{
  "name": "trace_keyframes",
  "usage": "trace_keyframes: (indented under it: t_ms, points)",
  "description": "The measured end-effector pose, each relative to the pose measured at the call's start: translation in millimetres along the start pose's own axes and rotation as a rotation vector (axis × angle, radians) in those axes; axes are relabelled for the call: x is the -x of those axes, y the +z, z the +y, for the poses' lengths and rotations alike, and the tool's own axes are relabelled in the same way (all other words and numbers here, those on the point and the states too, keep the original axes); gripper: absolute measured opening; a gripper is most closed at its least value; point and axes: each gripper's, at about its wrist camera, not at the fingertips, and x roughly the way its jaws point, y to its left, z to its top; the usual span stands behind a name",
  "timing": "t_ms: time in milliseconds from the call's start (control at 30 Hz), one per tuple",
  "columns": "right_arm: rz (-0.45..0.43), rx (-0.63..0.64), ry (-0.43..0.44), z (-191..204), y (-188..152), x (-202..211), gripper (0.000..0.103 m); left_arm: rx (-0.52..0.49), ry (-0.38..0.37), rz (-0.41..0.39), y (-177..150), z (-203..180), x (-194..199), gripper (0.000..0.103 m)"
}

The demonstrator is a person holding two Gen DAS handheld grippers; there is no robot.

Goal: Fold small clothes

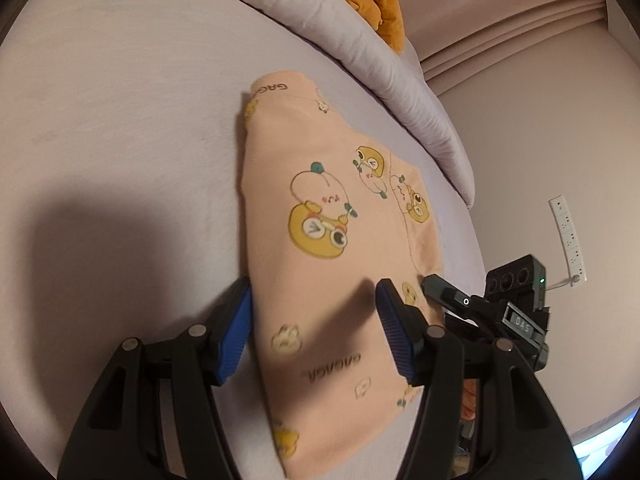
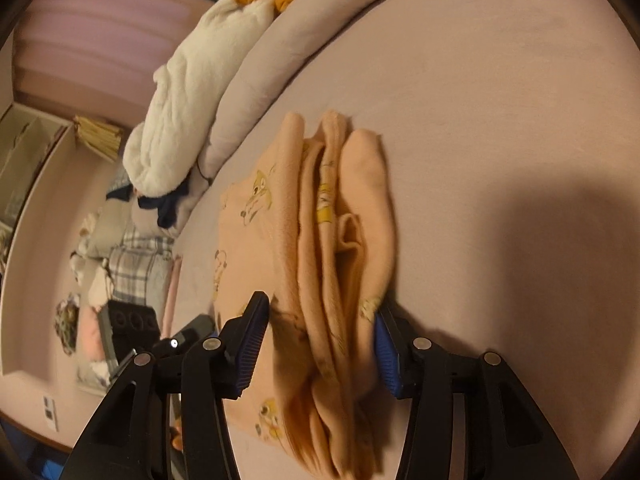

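Peach cartoon-print folded garment [image 1: 320, 240] lying mid-frame on lilac bedsheet [image 1: 120, 120], long axis running bottom to top, left gripper [image 1: 316, 336] spread wide over its near end, right gripper [image 2: 320, 344] straddling its stacked folds, jaws apart, grey rolled quilt [image 1: 380, 60] upper right beyond.

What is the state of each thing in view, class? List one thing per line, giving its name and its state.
Peach garment: folded into layers, lying flat on the bed sheet.
Left gripper: open, straddling the garment's near part.
Right gripper: open, its pads either side of the folded edge; grip unclear.
Duvet: rolled up along the bed's far edge.
Plush toy: lying on the duvet.
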Motion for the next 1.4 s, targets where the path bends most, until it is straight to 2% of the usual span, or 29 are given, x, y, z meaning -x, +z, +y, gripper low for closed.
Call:
trace_keyframes:
  t_ms: [267, 367, 467, 600, 733, 867, 1167, 1400]
  points:
    - [0.002, 0.103, -0.067, 12.6, 6.7, -17.8, 0.049, -0.064, 0.042, 0.008, 3.1, -9.2, -12.3, 0.062]
    - [-0.009, 0.167, -0.113, 19.4, 2.1, -18.2, 0.037, -0.122, 0.093, -0.004, -4.0, -15.2, -12.3, 0.055]
    - [-0.038, 0.184, -0.124, 21.2, -2.2, -12.0, 0.029, -0.102, 0.091, -0.031, -6.5, -10.2, -8.5, 0.048]
    - [-0.084, 0.240, -0.172, 35.4, -9.4, -6.2, 0.025, -0.089, 0.098, -0.048, -9.2, -9.5, -6.2, 0.037]
    - [-0.114, 0.272, -0.155, 52.4, -17.7, 4.0, 0.024, -0.146, 0.114, -0.053, -17.3, -25.6, 3.5, 0.033]
    - [-0.123, 0.322, -0.148, 68.5, -35.6, 18.4, 0.023, -0.195, 0.123, -0.058, -33.9, -42.3, 17.9, 0.032]
    - [-0.139, 0.324, -0.086, 83.9, -89.2, 58.1, 0.023, -0.257, 0.128, -0.064, -91.6, -63.9, 67.0, 0.032]
    - [-0.142, 0.338, -0.069, 101.2, -133.4, 63.6, 0.024, -0.318, 0.183, -0.088, -138.6, -69.4, 97.2, 0.032]
